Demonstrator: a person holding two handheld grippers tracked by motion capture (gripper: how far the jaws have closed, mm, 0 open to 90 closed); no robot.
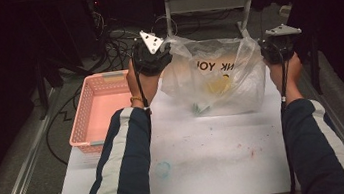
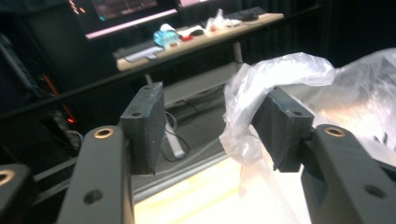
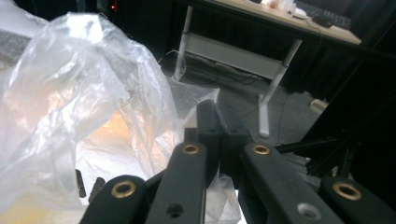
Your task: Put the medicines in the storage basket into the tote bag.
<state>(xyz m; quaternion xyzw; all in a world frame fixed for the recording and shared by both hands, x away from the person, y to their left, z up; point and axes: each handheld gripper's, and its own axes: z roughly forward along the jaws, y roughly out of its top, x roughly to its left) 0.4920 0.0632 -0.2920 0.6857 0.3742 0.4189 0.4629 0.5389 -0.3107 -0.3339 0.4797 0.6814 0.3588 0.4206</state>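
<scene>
White counter (image 1: pixel 207 148) under dim light, a clear plastic bag (image 1: pixel 218 78) standing at its far edge between my two hands.

At the bag's right rim my right hand-held gripper (image 3: pixel 215 122) is clamped tight on a fold of the film. My left hand-held gripper (image 2: pixel 210 123) is at the left rim with its jaws apart; the film drapes over one pad (image 2: pixel 280 126) and the other pad stands clear. Something yellow lies inside the bag. Left of the bag sits a pink basket (image 1: pixel 84 116).
</scene>
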